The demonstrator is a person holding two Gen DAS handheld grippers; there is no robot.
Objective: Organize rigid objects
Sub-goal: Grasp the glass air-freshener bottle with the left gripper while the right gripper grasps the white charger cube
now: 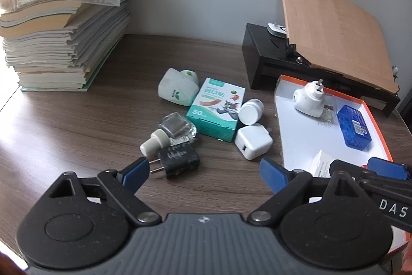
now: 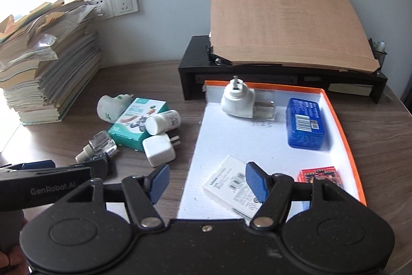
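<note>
Now both grippers [image 1: 204, 172] [image 2: 207, 181] open – black charger [image 1: 177, 162] untouched on table.

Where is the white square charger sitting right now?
The white square charger lies on the wooden table, outside the orange-rimmed tray. It sits just left of the tray, with the white pill bottle and the green bandage box behind it.

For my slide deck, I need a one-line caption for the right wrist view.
Open right gripper above an orange-rimmed tray holding a blue case, with loose chargers and bottles on the wooden desk.
</note>
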